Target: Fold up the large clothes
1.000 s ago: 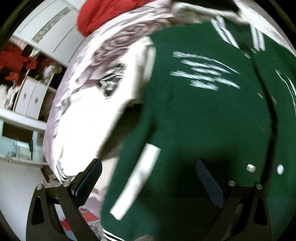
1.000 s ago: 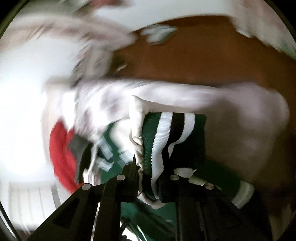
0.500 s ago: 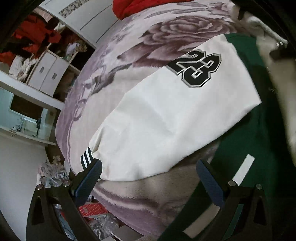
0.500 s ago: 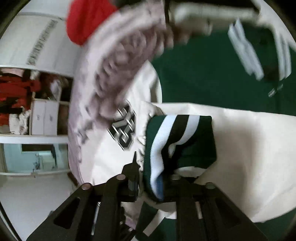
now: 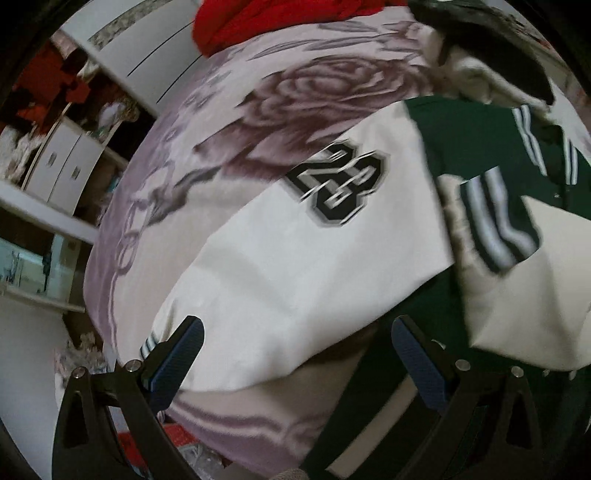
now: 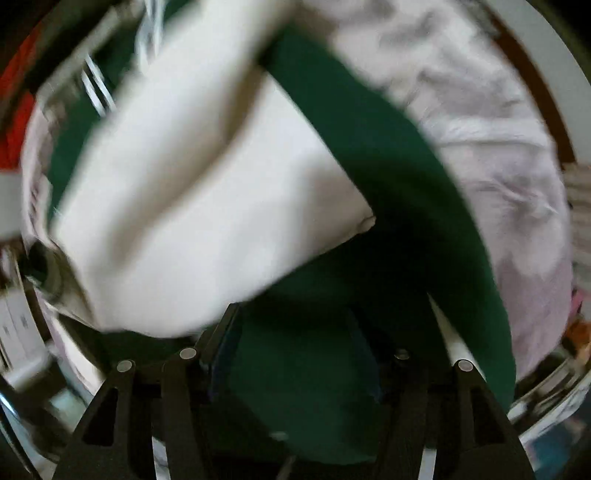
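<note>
Here: green-and-white varsity jacket (image 5: 461, 147) spread on a rose-print bedspread (image 5: 221, 155).

Left gripper (image 5: 295, 354): fingers spread wide, empty, poised over the white sleeve (image 5: 295, 266) bearing the "23" patch (image 5: 338, 188); the sleeve's striped cuff (image 5: 147, 345) lies at 8 o'clock, beside the left finger. A second white sleeve (image 5: 524, 314) with a striped cuff (image 5: 495, 225) lies across the green body at 3 o'clock. Red garment (image 5: 266, 18) at 12 o'clock. Right gripper (image 6: 295, 365): fingers parted, nothing clamped; green fabric below, white sleeve (image 6: 207, 206) at 10 o'clock.
</note>
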Tool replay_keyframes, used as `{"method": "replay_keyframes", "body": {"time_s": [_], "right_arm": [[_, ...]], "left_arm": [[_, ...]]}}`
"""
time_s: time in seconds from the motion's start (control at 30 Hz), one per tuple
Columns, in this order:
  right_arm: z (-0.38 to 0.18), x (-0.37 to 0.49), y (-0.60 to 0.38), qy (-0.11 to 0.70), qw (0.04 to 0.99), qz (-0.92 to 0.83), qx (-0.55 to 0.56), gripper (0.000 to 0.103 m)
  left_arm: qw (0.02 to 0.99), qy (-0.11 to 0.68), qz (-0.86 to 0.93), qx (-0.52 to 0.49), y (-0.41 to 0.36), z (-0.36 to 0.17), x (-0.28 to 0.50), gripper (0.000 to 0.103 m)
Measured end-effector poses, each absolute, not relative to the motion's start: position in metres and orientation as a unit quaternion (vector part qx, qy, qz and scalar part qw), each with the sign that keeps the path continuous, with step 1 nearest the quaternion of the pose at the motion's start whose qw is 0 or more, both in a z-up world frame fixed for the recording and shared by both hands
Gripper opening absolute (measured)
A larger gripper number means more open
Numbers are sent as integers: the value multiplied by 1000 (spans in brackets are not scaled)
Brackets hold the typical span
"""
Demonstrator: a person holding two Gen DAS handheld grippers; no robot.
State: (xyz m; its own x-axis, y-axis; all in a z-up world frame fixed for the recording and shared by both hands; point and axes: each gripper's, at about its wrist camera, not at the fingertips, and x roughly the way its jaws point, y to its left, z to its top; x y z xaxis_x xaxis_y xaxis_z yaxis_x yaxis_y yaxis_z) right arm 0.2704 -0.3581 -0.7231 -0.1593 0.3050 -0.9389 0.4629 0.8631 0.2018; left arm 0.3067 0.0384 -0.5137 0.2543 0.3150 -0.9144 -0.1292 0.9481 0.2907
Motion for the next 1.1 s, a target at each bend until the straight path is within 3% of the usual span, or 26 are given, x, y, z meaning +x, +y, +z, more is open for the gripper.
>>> {"method": "replay_keyframes", "body": {"time_s": [0.07,0.23,0.37,0.53,0.6,0.63,0.77,0.93,1.1], "right_arm": [[-737,278,-370,744,615,-89,246,51],[-730,274,-450,638,666,-215,322,47],[-756,258,-461,660,624,-192,371,47],[-729,226,-470,636,618,-169,430,50],[-725,214,-467,612,611,-155,477,50],[-721,215,-467,607,608,-147,490,50],[-725,203,-485,550,566,-100,605,50],[-736,179,-490,448,542,-82,706,50],[-748,176,-490,405,536,-86,736,50]], "left_arm": [[795,587,128,85,19,-510,317,103],[797,592,100,68,-18,-511,332,103],[778,624,67,35,-49,-525,338,103],[757,652,33,25,-80,-548,342,103],[731,679,41,41,-85,-570,348,90],[728,683,39,29,-83,-570,350,75],[735,678,-5,-20,-91,-543,363,75],[726,670,-153,-23,-172,-509,410,75],[672,673,-307,26,-305,-529,456,75]]}}
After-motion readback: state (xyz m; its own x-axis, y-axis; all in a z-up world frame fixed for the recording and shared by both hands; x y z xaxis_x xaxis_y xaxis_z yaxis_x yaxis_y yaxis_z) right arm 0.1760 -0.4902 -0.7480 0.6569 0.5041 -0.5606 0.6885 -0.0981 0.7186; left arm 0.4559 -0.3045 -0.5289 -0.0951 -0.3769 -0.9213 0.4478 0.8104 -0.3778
